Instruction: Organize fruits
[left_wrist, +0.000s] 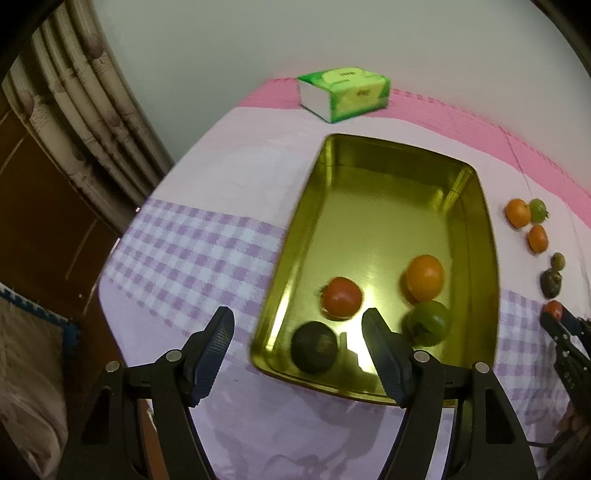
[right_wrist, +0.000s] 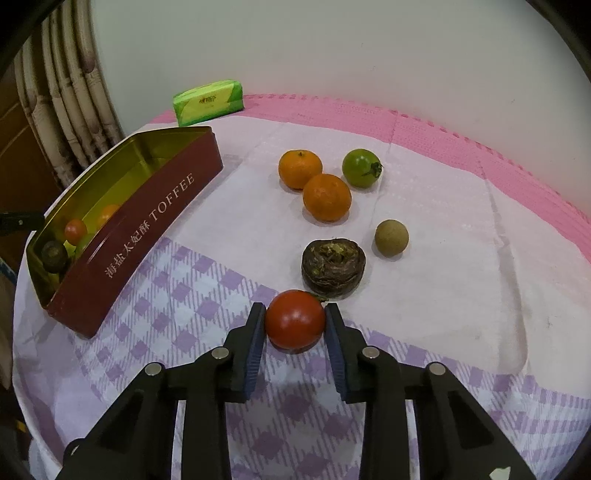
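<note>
Right gripper (right_wrist: 295, 325) clamped on a red tomato (right_wrist: 294, 319) — the left gripper (left_wrist: 297, 334) hangs with fingers apart and empty over the tin's near end.

From the left: the tin (right_wrist: 147, 206) near the table's left edge holds four fruits — a dark one, a red one, an orange, a green one; the gripped tomato sits on the checked cloth (right_wrist: 184, 295) by the near edge; beyond it lie a dark brown fruit (right_wrist: 333, 266), two oranges (right_wrist: 327, 197), a green tomato (right_wrist: 361, 168) and a small tan fruit (right_wrist: 391, 237).
</note>
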